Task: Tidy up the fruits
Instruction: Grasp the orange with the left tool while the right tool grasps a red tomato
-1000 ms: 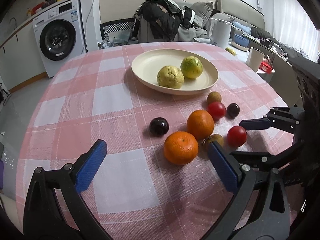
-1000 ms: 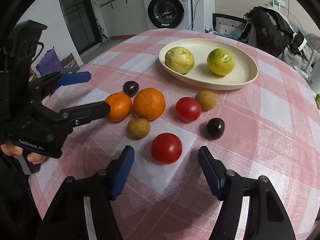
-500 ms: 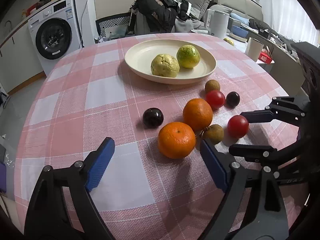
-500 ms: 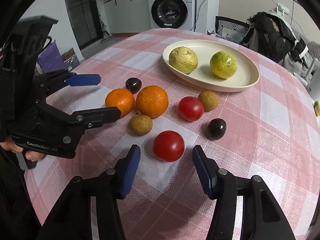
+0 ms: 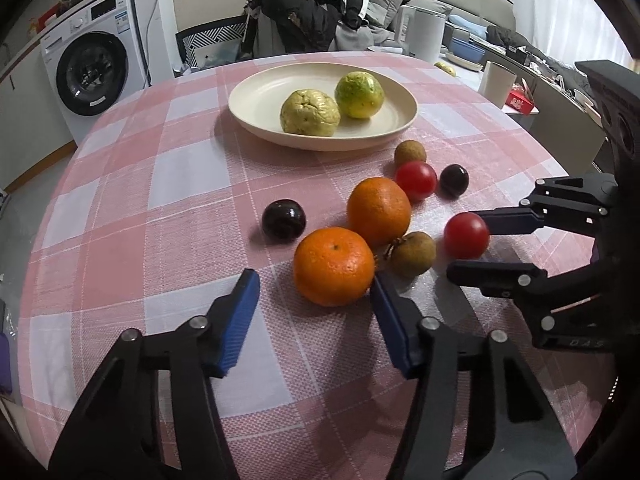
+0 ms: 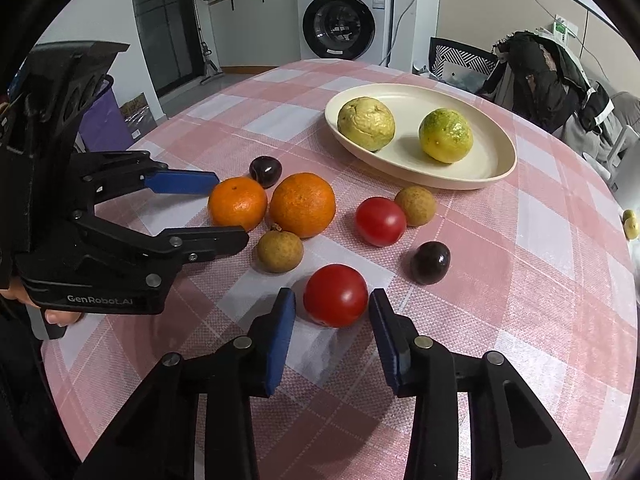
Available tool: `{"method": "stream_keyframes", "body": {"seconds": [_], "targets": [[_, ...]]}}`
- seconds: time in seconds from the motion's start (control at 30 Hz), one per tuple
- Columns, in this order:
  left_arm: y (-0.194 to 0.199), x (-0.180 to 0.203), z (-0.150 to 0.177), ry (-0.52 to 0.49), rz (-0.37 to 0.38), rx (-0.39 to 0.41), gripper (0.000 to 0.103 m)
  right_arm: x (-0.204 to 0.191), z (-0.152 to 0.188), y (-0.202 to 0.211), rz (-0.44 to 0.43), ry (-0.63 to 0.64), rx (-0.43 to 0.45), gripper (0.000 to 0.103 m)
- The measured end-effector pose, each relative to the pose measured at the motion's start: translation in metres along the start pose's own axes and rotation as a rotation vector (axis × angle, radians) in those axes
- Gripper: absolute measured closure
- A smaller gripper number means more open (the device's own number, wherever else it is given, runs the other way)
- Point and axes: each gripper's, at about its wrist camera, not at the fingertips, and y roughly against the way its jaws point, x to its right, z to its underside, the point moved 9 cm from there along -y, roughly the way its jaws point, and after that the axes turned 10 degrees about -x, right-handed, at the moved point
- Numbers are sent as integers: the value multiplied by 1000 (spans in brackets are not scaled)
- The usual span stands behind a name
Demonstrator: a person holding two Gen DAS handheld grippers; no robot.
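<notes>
A cream plate [image 5: 256, 100] [image 6: 500, 168] holds a pale yellow fruit [image 5: 309, 113] and a green-yellow citrus [image 5: 359, 89]. Loose fruit lies in front of it on the pink checked tablecloth. My left gripper [image 5: 314, 296] is open, its blue pads on either side of the near orange [image 5: 333, 266] [image 6: 237, 203], apart from it. My right gripper [image 6: 332, 312] is open around the near red tomato [image 6: 335, 294] [image 5: 466, 235], with small gaps on both sides. A second orange [image 5: 379, 211], two brown longans [image 5: 413, 253] [image 5: 410, 152], a second tomato [image 5: 416, 180] and two dark plums [image 5: 284, 221] [image 5: 454, 179] lie around them.
The round table's edge [image 6: 160, 124] drops off at the left. A washing machine [image 6: 344, 20] and a chair with clothes [image 6: 536, 72] stand beyond the table. A white kettle [image 5: 426, 32] and cup [image 5: 497, 88] are past the far right edge.
Both grippers have moved forward and narrowed. The left one now frames the near orange, the right one now frames the near tomato. The fruit has not moved.
</notes>
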Motion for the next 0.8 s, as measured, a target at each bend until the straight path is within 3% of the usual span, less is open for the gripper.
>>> {"method": "stream_keyframes", "body": {"seconds": [0.27,0.47,0.8], "targets": [[-1,0,-1,7,5,2,52,0,0,0,6,2,0,66],[1,7,-1,-21,24,5,67,-1,0,0,8,6,0,66],[3,7,-1,-16,13,13,68,-1,0,0,14,9,2,71]]}}
